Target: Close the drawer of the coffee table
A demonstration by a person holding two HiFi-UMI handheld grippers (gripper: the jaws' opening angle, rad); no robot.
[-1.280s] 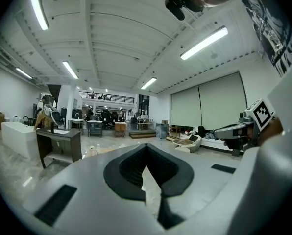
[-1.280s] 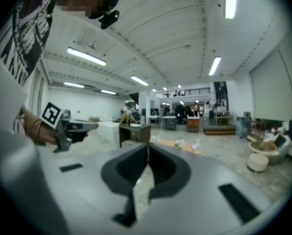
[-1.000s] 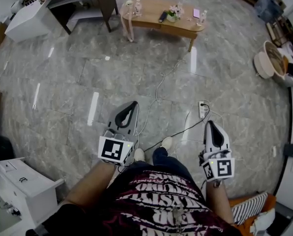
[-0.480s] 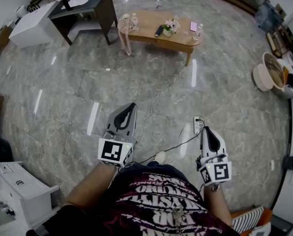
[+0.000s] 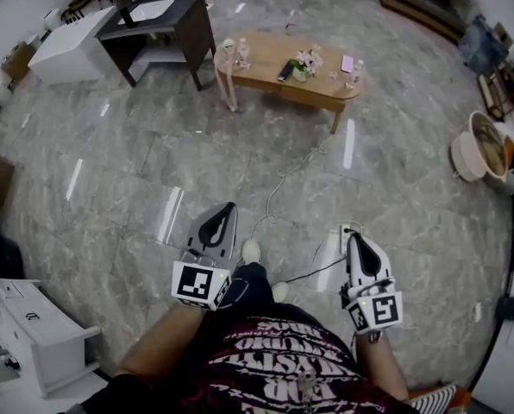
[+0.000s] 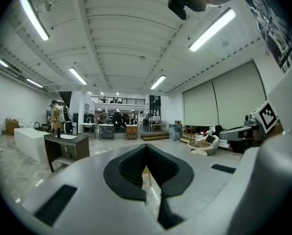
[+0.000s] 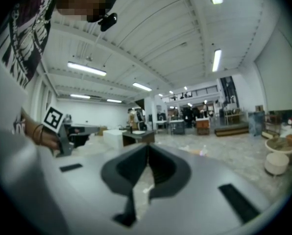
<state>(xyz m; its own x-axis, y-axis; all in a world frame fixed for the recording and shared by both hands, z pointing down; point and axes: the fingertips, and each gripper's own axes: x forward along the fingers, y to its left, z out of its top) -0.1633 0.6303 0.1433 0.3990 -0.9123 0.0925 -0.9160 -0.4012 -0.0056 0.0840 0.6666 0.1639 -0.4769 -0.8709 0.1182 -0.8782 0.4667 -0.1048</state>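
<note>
The wooden coffee table (image 5: 266,65) stands far ahead on the marble floor, with a flower pot, a remote and small bottles on top. From here I cannot make out its drawer. My left gripper (image 5: 228,208) and right gripper (image 5: 354,238) are held level in front of the person's body, well short of the table. Both are shut with nothing in them. In the left gripper view the dark fingertips (image 6: 146,147) meet, with a sliver of the table's wood showing behind them. The right gripper (image 7: 147,147) is likewise closed and bare.
A dark desk (image 5: 164,22) and a white counter (image 5: 70,36) stand left of the table. A white cabinet (image 5: 34,324) is at the lower left. A cable (image 5: 281,176) trails across the floor to a power strip. Round baskets (image 5: 485,149) sit at the right.
The person has stepped forward, so the coffee table sits lower and nearer in the head view. Both grippers were carried along, still shut and empty.
</note>
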